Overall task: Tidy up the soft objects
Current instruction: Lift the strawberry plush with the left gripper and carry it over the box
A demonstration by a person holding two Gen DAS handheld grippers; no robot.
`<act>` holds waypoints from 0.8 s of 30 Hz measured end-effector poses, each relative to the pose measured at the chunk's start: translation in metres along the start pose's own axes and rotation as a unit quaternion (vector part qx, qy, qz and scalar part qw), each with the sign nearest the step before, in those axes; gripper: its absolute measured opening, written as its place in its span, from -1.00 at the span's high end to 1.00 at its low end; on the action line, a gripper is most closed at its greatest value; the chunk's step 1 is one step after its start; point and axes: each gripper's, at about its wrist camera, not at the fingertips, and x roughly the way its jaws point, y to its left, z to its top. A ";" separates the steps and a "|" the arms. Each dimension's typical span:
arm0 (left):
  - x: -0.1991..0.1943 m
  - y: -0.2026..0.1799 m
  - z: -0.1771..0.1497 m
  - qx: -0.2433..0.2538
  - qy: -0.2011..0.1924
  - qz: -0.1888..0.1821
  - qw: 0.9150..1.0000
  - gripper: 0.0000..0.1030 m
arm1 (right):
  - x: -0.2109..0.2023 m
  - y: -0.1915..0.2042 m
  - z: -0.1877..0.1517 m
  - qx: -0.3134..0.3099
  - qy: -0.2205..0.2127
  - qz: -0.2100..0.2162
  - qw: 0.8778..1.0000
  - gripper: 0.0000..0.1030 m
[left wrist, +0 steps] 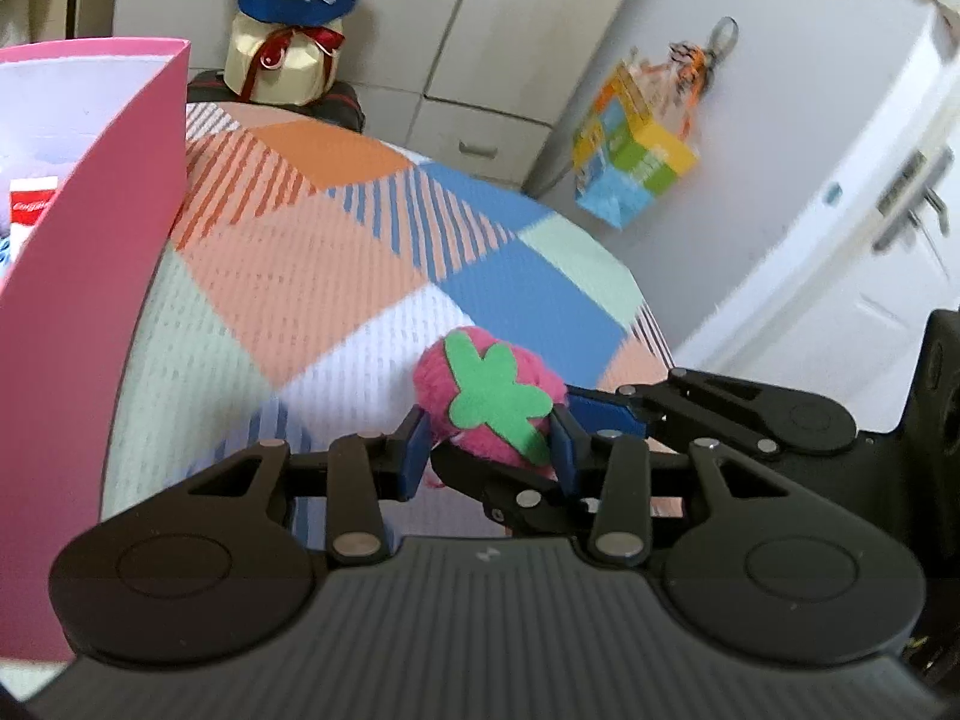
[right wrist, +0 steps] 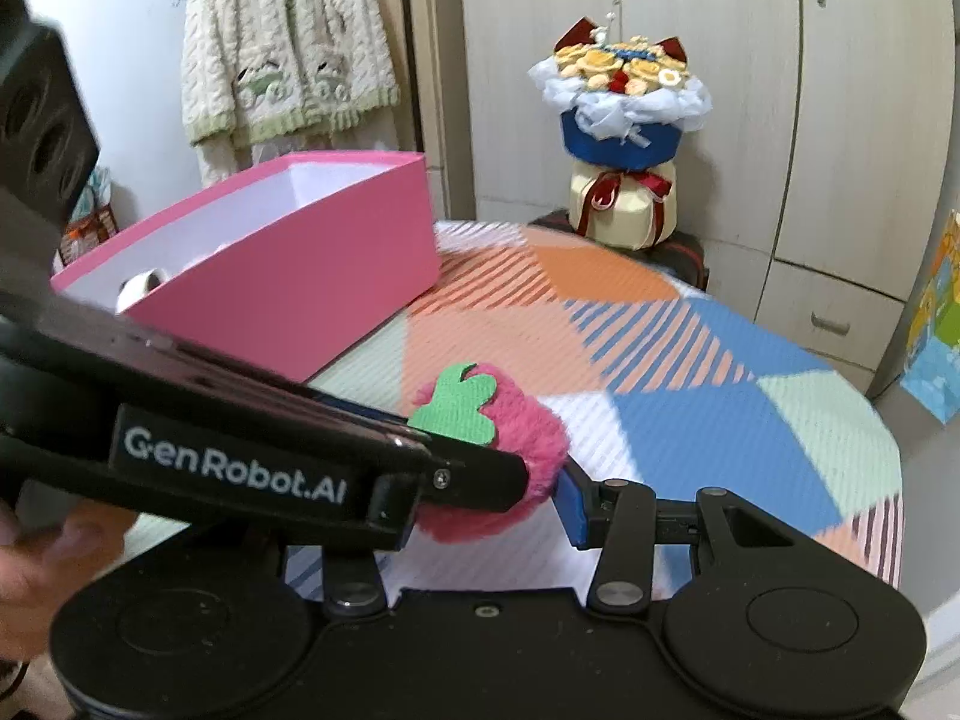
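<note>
A pink plush strawberry [left wrist: 480, 408] with a green felt leaf sits between the blue pads of my left gripper [left wrist: 489, 450], which is closed on its sides just above the table. My right gripper [right wrist: 486, 504] also brackets the same strawberry [right wrist: 516, 450]; its right blue pad [right wrist: 570, 504] touches the plush, and its left finger is hidden behind the left gripper's black body. The pink box [right wrist: 282, 282] with a white inside stands at the left; it also shows in the left wrist view [left wrist: 78, 300].
The round table [right wrist: 690, 420] has a plaid cloth in orange, blue and mint. A wrapped bouquet [right wrist: 624, 138] stands on a stool behind it. Wardrobe doors are at the back, and a colourful bag [left wrist: 636, 150] hangs at the right. A small white roll [right wrist: 144, 285] lies in the box.
</note>
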 end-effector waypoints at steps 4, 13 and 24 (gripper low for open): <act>-0.023 -0.002 -0.017 0.018 0.005 -0.020 1.000 0.24 | -0.023 0.028 -0.012 -0.028 -0.008 -0.027 0.999 0.02; -0.072 0.001 -0.057 0.069 0.029 -0.039 0.996 0.28 | -0.058 0.077 -0.038 -0.053 0.000 -0.011 0.999 0.02; -0.161 0.019 -0.086 0.097 0.024 -0.030 0.995 0.28 | -0.098 0.148 -0.041 -0.083 0.002 0.042 0.996 0.00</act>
